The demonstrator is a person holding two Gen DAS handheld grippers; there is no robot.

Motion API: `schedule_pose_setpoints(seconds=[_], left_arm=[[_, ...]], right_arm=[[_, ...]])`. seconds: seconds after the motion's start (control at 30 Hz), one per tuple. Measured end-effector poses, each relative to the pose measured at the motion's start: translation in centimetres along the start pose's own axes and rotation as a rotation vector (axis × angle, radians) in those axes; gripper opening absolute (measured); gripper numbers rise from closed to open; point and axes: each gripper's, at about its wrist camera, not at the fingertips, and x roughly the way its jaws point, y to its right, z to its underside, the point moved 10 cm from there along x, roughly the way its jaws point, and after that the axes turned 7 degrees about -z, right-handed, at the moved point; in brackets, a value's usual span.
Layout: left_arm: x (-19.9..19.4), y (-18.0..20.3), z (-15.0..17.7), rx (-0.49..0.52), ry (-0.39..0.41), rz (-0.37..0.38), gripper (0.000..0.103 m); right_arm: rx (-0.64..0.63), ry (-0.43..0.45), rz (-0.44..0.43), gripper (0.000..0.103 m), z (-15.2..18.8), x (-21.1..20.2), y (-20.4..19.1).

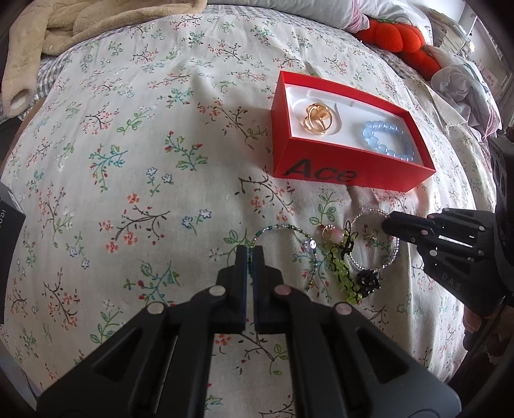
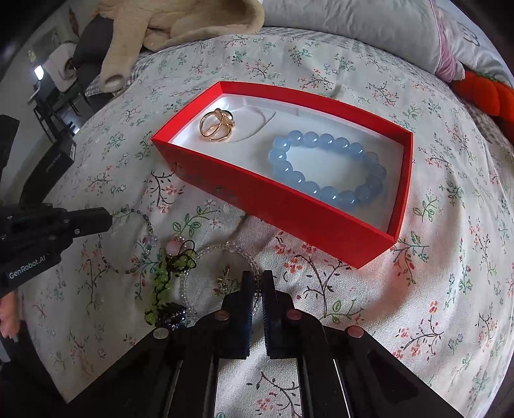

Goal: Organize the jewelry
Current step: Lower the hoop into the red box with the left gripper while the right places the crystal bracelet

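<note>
My left tool [image 1: 250, 257]: pinched shut on the thin green-and-clear seed-bead bracelet [image 1: 282, 229], which arcs away from the tips across the bed.
My right tool [image 2: 256, 283]: jaws just closed, narrow gap only, clamped on the rim of the clear crystal-bead bracelet [image 2: 225, 249] lying on the bed; in the left view its black tips [image 1: 390, 225] sit on that same loop.
Between my tools: a lime-green beaded strand on black cord [image 2: 160, 283] with a pink bead [image 2: 173, 246] at its top end and a dark beaded cluster [image 1: 369, 279] at its lower end, overlapping the crystal loop.
Box: an open red cardboard box [image 1: 321, 160] with white lining and black "Ace" lettering on its side, just beyond the loose pieces.
Inside the box: gold-coloured metal rings [image 2: 216, 125] at one end, a pale blue round-bead bracelet [image 2: 324, 167] at the other, apart from each other.
Bed: white floral-print bedspread [image 1: 128, 160] under everything.
Far edge: beige fleece blanket [image 2: 180, 22], grey pillow [image 2: 353, 22], red-orange plush toy [image 1: 401, 38].
</note>
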Motion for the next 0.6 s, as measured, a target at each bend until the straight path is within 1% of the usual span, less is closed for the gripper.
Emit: schedule_pose_setpoints(seconds=[0.2,0.27,0.47,0.6], left_arm=[[-2.5,0.9,-1.6,-0.013,0.064,0.039,0.003],[-3.3,1.3,-2.2,-0.011,0.091,0.046,0.003],[-5.4,2.5,-4.1,-0.028,0.152,0.076,0.003],[-6.1,3.6,-5.5,-0.05,0.178,0.103,0.003]], right_arm=[[0.028,0.056,-0.056,0.004,-0.7,-3.0,-0.5],[0.025,0.081,-0.06,0.004,-1.1,-4.1,-0.7],[0.047,0.182,-0.089,0.004,-2.8,-8.0,-0.9],[0.077,0.24,-0.111,0.004,-4.2,-9.9,-0.7]])
